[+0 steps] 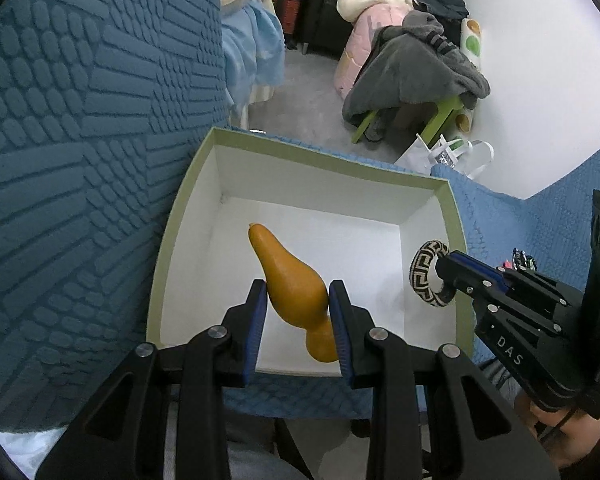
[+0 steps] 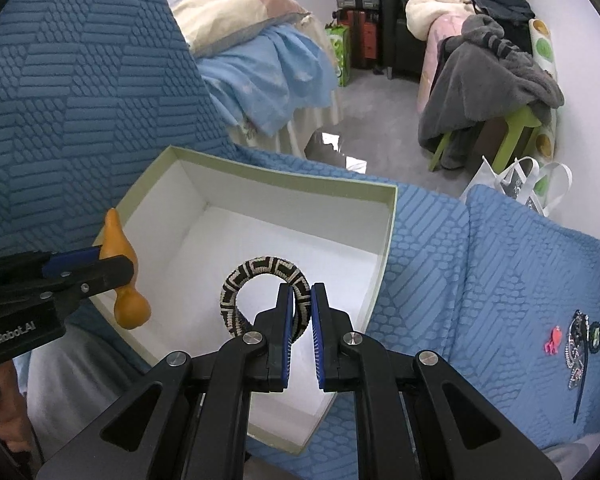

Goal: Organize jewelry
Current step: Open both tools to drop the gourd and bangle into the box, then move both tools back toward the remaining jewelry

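Observation:
An open white box with a pale green rim [image 1: 184,200] [image 2: 388,232] sits on a blue textured sofa. My left gripper [image 1: 298,294] is shut on an orange gourd-shaped pendant [image 1: 292,280] and holds it over the box; the pendant also shows at the box's left rim in the right wrist view [image 2: 118,240]. My right gripper [image 2: 301,296] is shut on a black-and-cream woven bangle [image 2: 256,276] and holds it above the box's inside. In the left wrist view the bangle [image 1: 422,276] hangs at the box's right wall.
Several small jewelry pieces [image 2: 576,340], pink and beaded, lie on the sofa cushion to the right of the box. The sofa back [image 1: 80,140] rises on the left. Beyond are a bed [image 2: 260,64], a clothes-covered green stool [image 2: 500,92] and a white bag [image 2: 520,184] on the floor.

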